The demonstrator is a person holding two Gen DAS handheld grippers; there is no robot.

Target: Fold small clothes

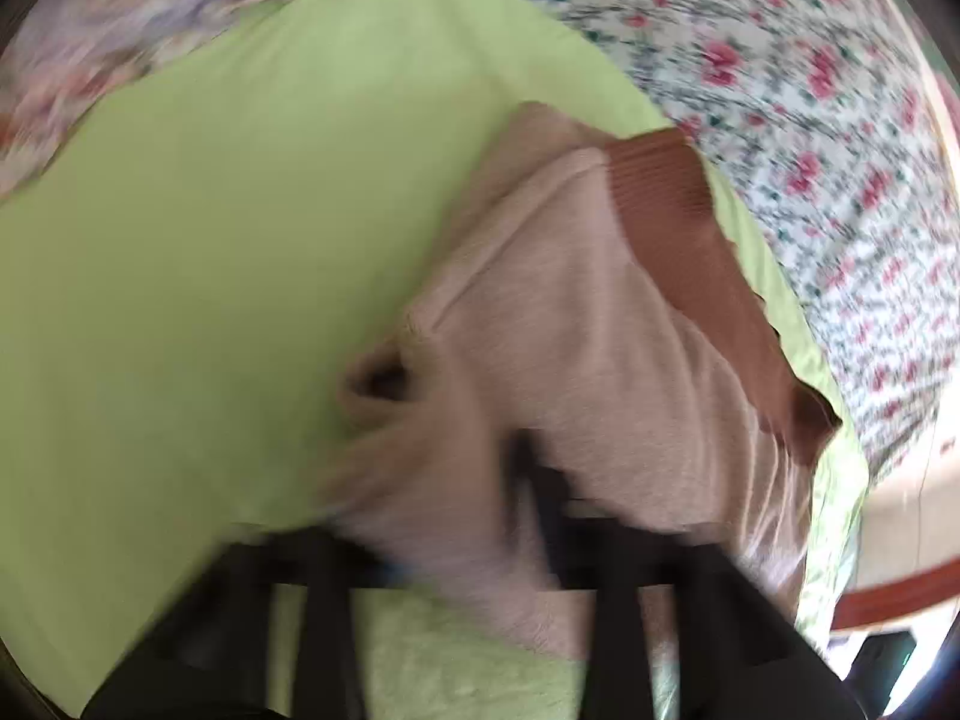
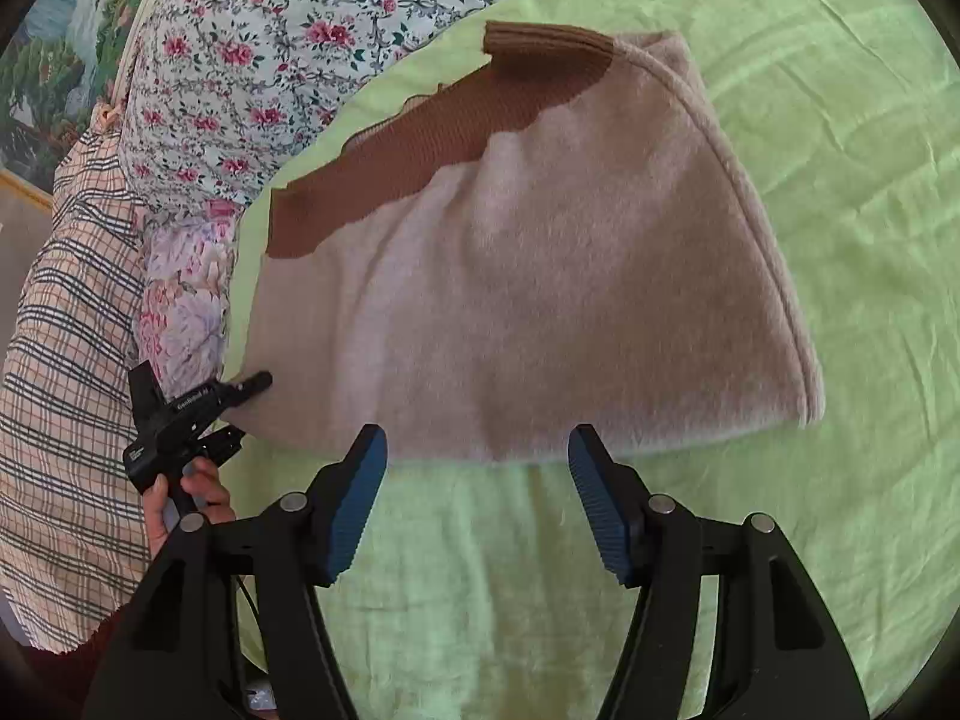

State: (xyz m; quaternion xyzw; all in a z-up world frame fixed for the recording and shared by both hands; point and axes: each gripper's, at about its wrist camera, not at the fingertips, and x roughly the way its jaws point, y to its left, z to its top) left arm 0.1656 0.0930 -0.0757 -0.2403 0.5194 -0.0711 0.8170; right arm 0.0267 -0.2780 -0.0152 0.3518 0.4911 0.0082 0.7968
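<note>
Green sheet point(image 2: 810, 180) covered the bed, floral bedding point(image 2: 252, 30) along its edge. Pink fleece garment point(image 2: 510, 276) with brown ribbed band point(image 2: 384, 162) lay spread flat on the sheet. Right gripper point(image 2: 477, 456) hovered at the garment's near hem — jaws apart, nothing between them. Left gripper point(image 2: 249, 387) sat at the garment's left corner — pinched shut on bunched fleece, blurred in its own view.
</note>
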